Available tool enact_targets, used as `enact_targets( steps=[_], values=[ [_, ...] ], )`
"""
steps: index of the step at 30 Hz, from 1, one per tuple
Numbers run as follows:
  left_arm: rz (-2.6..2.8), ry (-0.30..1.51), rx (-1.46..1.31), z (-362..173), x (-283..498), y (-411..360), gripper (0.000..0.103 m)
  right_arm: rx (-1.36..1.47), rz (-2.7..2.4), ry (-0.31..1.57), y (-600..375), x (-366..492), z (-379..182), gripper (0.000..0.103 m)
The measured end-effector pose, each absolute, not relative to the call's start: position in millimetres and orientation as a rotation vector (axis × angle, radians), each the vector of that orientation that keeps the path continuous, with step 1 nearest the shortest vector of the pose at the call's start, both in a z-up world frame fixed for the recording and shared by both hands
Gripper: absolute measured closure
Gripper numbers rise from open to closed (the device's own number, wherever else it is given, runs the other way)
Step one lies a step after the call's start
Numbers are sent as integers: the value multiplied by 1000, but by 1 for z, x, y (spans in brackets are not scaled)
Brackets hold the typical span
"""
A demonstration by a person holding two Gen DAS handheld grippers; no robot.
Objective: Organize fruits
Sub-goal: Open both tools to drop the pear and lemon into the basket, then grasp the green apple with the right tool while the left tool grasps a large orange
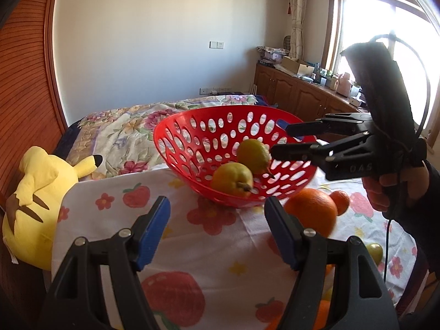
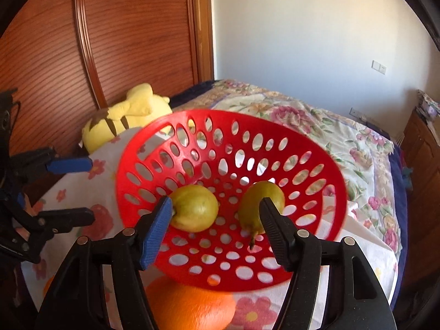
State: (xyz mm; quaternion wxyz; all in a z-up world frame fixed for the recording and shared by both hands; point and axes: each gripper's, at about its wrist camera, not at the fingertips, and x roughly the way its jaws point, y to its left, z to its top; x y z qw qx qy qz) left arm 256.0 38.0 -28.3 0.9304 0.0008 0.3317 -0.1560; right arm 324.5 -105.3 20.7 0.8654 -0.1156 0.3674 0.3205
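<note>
A red perforated basket [image 1: 170, 137] [image 2: 129, 148] stands on a flower-print tablecloth and holds two yellow-green pears [image 1: 232, 177] [image 1: 253, 152]. My right gripper [image 2: 214, 206] [image 1: 279, 140] hangs open over the basket's near side. In its own view one pear [image 2: 194, 209] shows between its fingers, and the other pear [image 2: 250, 206] is partly behind the right finger; the pads do not press on either. My left gripper [image 1: 217, 214] [image 2: 92, 189] is open and empty just short of the basket. A large orange [image 1: 310, 211] [image 2: 189, 305] and a smaller one [image 1: 339, 202] lie on the cloth beside the basket.
A yellow plush toy [image 1: 38, 192] [image 2: 129, 115] lies at the cloth's left edge against a wooden headboard. A floral bed [image 1: 123, 126] stretches behind the basket. A small green fruit [image 1: 375, 251] and more orange fruit [image 1: 321, 313] lie near my right hand [image 1: 390, 187].
</note>
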Motion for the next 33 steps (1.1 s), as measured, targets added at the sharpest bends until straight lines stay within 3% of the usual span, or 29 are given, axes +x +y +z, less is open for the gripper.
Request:
enact_targets(
  steps=[14,33],
  values=[
    [-328,639,18,-21,186,21,29,-193,618,693,-143,228,47,35],
    [-303,579,78,-49,116,-9,25,-91,508,733,-188,133,-4,35]
  ],
)
